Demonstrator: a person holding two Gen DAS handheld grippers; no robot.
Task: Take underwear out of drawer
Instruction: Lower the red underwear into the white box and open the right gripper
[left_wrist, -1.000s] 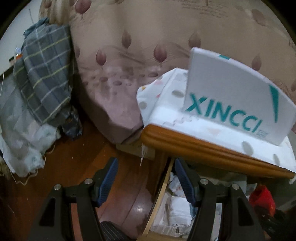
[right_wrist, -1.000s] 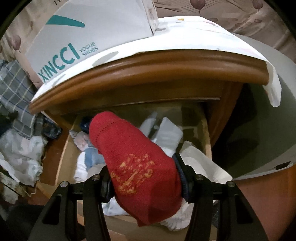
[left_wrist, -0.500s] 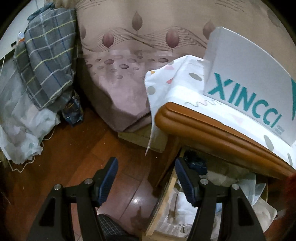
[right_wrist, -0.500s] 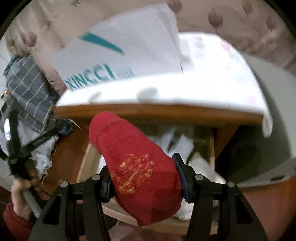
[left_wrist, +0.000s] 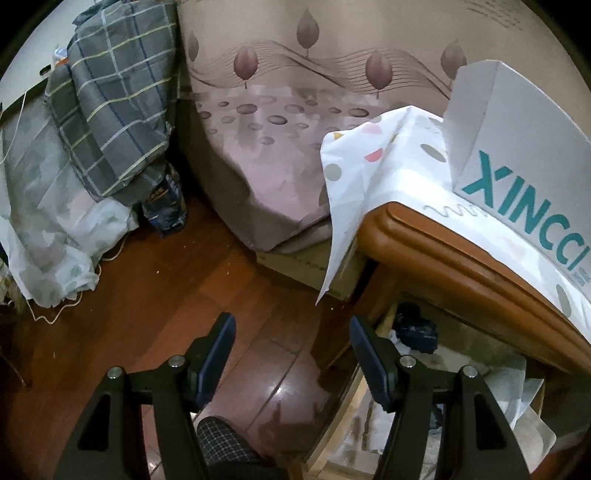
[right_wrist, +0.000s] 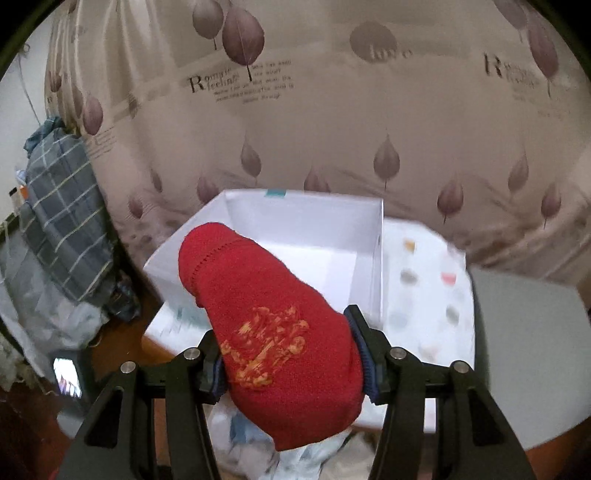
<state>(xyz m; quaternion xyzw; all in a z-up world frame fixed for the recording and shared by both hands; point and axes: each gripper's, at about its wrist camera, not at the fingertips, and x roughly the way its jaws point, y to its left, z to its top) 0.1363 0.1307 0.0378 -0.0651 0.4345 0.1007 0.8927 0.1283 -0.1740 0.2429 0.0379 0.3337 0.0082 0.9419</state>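
My right gripper (right_wrist: 286, 352) is shut on a red knitted garment with a gold print (right_wrist: 273, 317) and holds it up in front of an open white XINCCI box (right_wrist: 303, 240) on the nightstand. Pale clothes (right_wrist: 317, 458) show below it. My left gripper (left_wrist: 290, 354) is open and empty above the wooden floor, left of the open drawer (left_wrist: 354, 435). The drawer holds white and dark clothes (left_wrist: 415, 330) under the nightstand's wooden top (left_wrist: 461, 266).
A bed with a leaf-print cover (left_wrist: 280, 122) stands behind the nightstand. A grey plaid blanket (left_wrist: 110, 103) and a pale sheet (left_wrist: 48, 229) are heaped at the left. A spotted white cloth (left_wrist: 373, 166) covers the nightstand top. The XINCCI box (left_wrist: 524, 147) stands on it.
My right gripper has lifted the red garment from the drawer up to the level of the box's open top. My left gripper has drawn back and to the left, away from the drawer.
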